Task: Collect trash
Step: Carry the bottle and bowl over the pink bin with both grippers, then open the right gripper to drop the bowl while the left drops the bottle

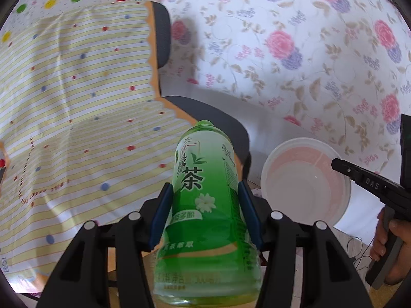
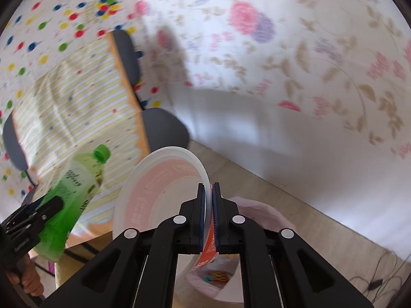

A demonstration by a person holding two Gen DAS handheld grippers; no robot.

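- Green tea bottle (image 1: pixel 205 205) is clamped between the blue pads of the left gripper (image 1: pixel 205 213), cap pointing away, in front of a chair draped in striped, dotted cloth (image 1: pixel 77 102).
- White paper bowl (image 2: pixel 159 192) is held by its rim between the nearly closed fingers of the right gripper (image 2: pixel 208 218); its wall is pinched on edge, red print showing outside.
- A pink-lined trash bin (image 2: pixel 257 210) is seen just below that bowl, on the floor.
- Floral fabric (image 1: pixel 282 51) is seen covering the background.

1 green tea bottle (image 1: pixel 208 200), 1 paper bowl (image 2: pixel 164 195), 1 pink-lined bin (image 2: pixel 259 215), 2 tools, 1 chair (image 1: pixel 223 125).
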